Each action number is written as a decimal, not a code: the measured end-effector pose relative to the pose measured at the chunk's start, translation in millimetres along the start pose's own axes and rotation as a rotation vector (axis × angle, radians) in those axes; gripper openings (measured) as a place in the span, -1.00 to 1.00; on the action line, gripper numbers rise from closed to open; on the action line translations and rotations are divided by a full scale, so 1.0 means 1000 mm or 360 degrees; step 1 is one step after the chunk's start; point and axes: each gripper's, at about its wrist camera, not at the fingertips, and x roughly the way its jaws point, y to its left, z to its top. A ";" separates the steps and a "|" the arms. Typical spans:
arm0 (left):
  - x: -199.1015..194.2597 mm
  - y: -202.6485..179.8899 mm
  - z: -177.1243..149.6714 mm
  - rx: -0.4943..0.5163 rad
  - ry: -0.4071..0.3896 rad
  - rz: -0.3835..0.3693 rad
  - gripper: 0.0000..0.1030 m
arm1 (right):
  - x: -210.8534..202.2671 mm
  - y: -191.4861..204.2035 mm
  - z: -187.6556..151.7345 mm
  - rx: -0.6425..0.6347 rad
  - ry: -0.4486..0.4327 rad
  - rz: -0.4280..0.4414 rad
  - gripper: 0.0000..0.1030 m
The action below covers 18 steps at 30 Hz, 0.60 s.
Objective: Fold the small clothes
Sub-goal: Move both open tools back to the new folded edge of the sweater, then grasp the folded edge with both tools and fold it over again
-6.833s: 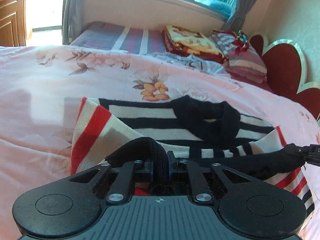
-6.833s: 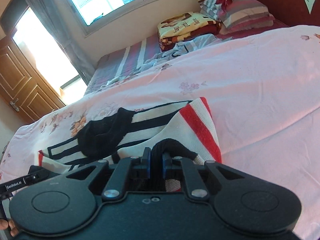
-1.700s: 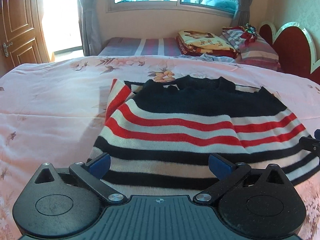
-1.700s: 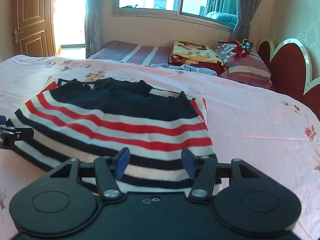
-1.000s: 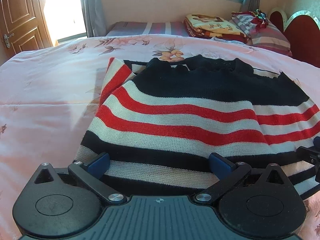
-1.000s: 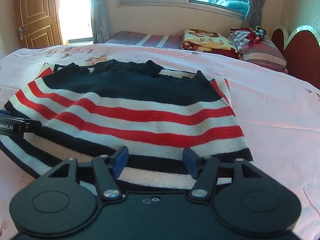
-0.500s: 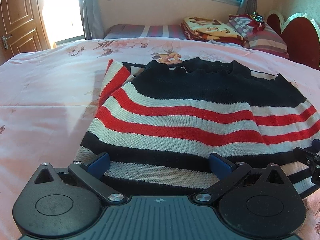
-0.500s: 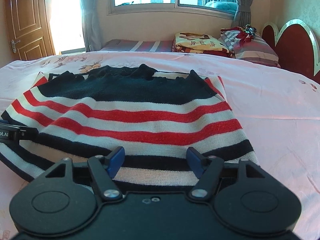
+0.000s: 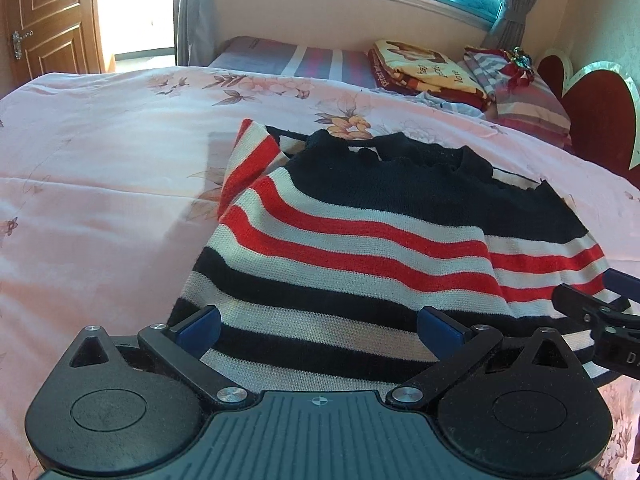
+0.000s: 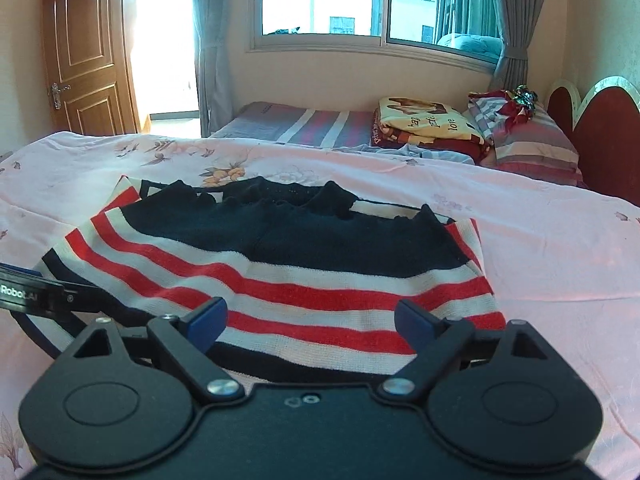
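A small knitted sweater (image 9: 360,240) with black, red and white stripes lies folded on the pink floral bedspread (image 9: 100,184); it also shows in the right wrist view (image 10: 304,264). My left gripper (image 9: 318,326) is open, its blue-tipped fingers spread over the sweater's near left edge. My right gripper (image 10: 310,320) is open over the near right edge. Neither holds cloth. The right gripper's tip (image 9: 592,312) shows at the right of the left wrist view, and the left gripper's finger (image 10: 36,294) shows at the left of the right wrist view.
Folded blankets (image 10: 424,124) and striped pillows (image 10: 524,136) lie at the far right by a red heart-shaped headboard (image 10: 604,136). A window (image 10: 372,4) with curtains is behind, a wooden door (image 10: 84,52) at the far left.
Both grippers have let go of the sweater's black hem after folding it over the body. Over the last second they tilted up and drew back slightly, with the right gripper's jaws opening wider.
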 end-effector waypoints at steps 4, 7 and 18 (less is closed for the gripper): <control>-0.009 0.009 -0.007 -0.0014 0.0025 0.0004 1.00 | 0.004 0.003 -0.001 -0.0008 0.0026 0.0029 0.74; -0.012 0.017 -0.015 -0.0056 0.0064 0.0008 1.00 | 0.004 0.005 0.000 -0.0019 0.0020 0.0030 0.74; 0.007 0.050 -0.049 -0.0518 0.0149 -0.0278 1.00 | 0.009 0.003 -0.009 0.0003 0.0106 0.0022 0.73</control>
